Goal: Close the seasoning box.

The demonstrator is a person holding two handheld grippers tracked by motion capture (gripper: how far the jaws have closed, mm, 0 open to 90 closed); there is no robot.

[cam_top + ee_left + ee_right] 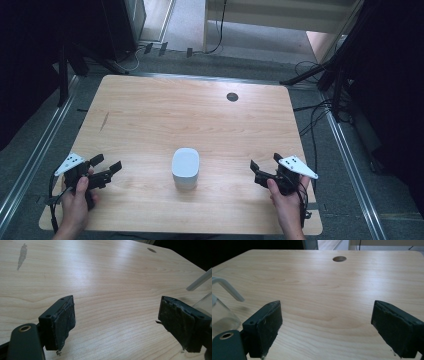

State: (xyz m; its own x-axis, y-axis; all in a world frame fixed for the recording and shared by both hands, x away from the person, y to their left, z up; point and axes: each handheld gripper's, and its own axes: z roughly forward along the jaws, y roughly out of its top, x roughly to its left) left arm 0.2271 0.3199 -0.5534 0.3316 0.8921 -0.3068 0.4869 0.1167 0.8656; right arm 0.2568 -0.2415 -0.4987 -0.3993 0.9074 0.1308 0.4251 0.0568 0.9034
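Note:
A small container (185,168) with a white lid and clear walls stands on the wooden table (190,115), near the front middle. My left gripper (109,163) is held open to its left, close to the front left corner, with nothing between its jaws. My right gripper (265,162) is open and empty to the container's right. In the left gripper view the left gripper (116,322) faces bare wood, and the container's clear wall (203,305) shows at the right edge. In the right gripper view the right gripper (327,325) also faces bare wood, with the container (222,317) and its white clasp (228,288) at the left.
A round cable hole (232,97) sits near the table's far edge. A dark streak (104,121) marks the wood at the left. Metal rails (350,155) run along both sides on the floor, with cables (315,115) and dark stands behind the table.

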